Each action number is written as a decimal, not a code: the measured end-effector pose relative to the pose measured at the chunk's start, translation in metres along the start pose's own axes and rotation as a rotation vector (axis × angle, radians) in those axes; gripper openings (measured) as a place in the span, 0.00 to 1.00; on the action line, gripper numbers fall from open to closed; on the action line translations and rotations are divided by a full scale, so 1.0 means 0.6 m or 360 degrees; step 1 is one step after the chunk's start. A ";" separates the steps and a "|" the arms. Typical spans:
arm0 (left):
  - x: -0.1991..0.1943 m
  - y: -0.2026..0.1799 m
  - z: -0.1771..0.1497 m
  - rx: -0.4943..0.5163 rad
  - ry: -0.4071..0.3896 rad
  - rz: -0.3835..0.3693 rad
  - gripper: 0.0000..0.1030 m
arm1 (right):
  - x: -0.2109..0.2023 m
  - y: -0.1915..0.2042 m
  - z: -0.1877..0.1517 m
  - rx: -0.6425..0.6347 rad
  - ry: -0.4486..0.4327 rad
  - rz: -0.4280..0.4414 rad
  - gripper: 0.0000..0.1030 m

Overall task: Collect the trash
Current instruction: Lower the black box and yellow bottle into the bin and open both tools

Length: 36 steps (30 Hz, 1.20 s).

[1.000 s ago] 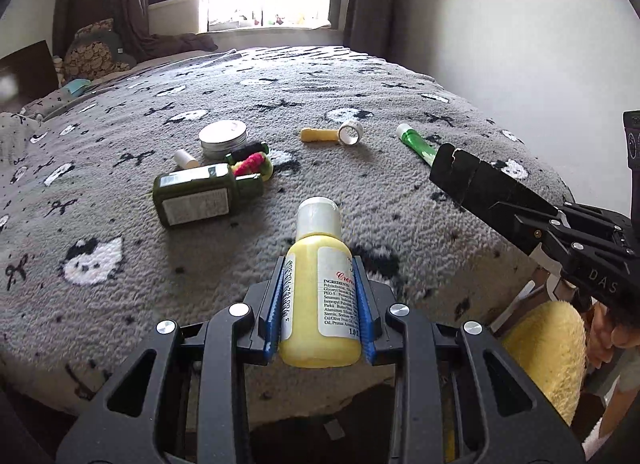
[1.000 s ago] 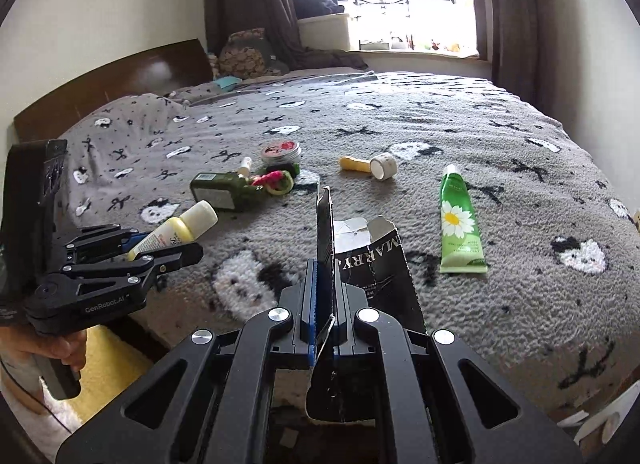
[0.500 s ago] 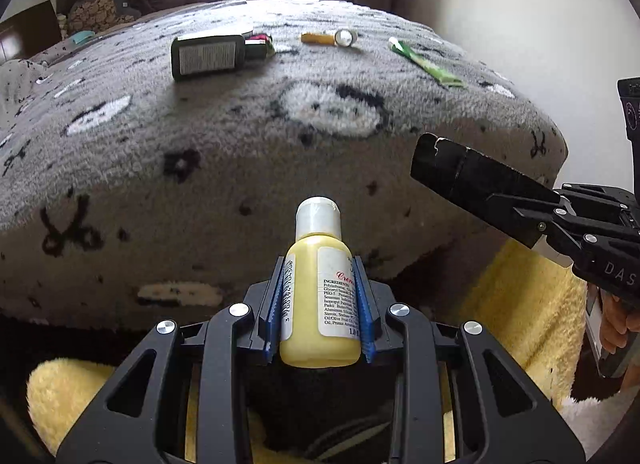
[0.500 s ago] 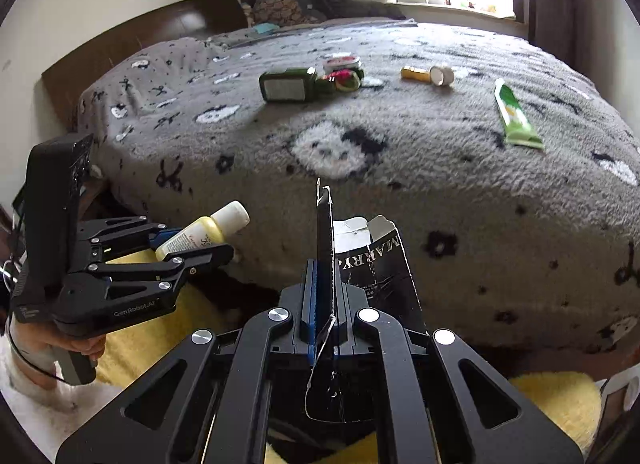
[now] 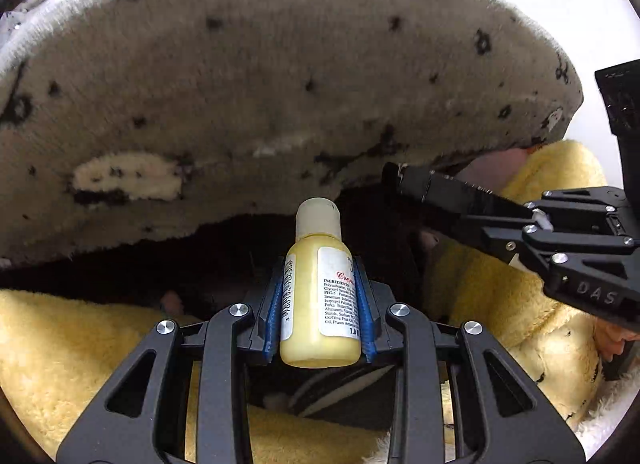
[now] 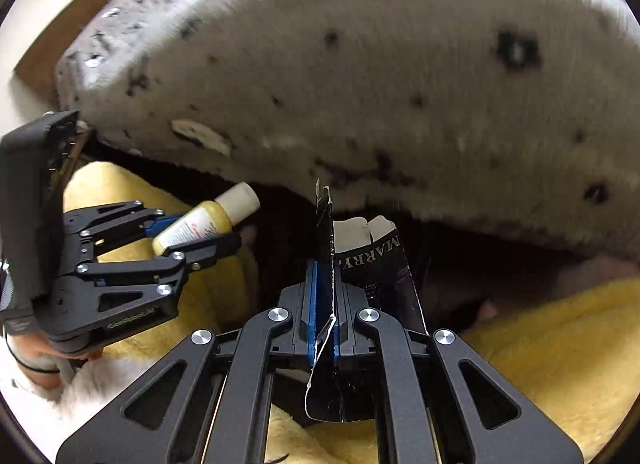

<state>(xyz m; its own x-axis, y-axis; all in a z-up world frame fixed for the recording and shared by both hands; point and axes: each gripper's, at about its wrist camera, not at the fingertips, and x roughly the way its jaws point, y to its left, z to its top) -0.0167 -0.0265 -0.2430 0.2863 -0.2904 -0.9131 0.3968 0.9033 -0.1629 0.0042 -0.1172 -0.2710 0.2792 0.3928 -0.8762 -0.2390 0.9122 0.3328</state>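
My left gripper (image 5: 320,296) is shut on a small yellow lotion bottle (image 5: 320,304) with a cream cap; the same bottle (image 6: 204,224) and gripper (image 6: 192,240) show at the left of the right wrist view. My right gripper (image 6: 324,296) is shut on a flattened black cardboard box (image 6: 372,264) with white lettering, held upright; that gripper (image 5: 404,180) shows at the right of the left wrist view. Both are low, below the bed's edge, over a dark gap. The trash items on top of the bed are out of sight.
The grey patterned blanket (image 5: 280,84) hangs over the bed's edge just ahead and above, also filling the right wrist view (image 6: 400,84). A yellow fluffy rug (image 5: 80,336) lies below on both sides, also on the right (image 6: 540,344). A white wall (image 5: 560,4) is at the right.
Both grippers have dropped from bed height to below the blanket's edge, still holding the bottle and the box. The bed top and its items have left view.
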 end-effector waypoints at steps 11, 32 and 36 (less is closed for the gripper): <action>0.059 0.005 -0.005 -0.0009 0.0193 -0.0061 0.28 | 0.057 -0.015 0.006 0.0056 0.0118 0.0013 0.09; -0.022 0.008 0.023 0.0012 0.0000 0.0037 0.54 | -0.045 -0.024 0.048 0.0057 -0.0179 -0.0107 0.72; -0.069 0.013 0.045 0.0023 -0.0132 0.0084 0.64 | -0.100 -0.036 0.060 0.0042 -0.0336 -0.0218 0.79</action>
<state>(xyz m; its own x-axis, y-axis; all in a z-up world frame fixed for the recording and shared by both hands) -0.0019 -0.0163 -0.1966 0.3779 -0.2682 -0.8861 0.3918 0.9135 -0.1094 0.0262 -0.1564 -0.2130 0.4960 0.2786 -0.8224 -0.1621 0.9602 0.2275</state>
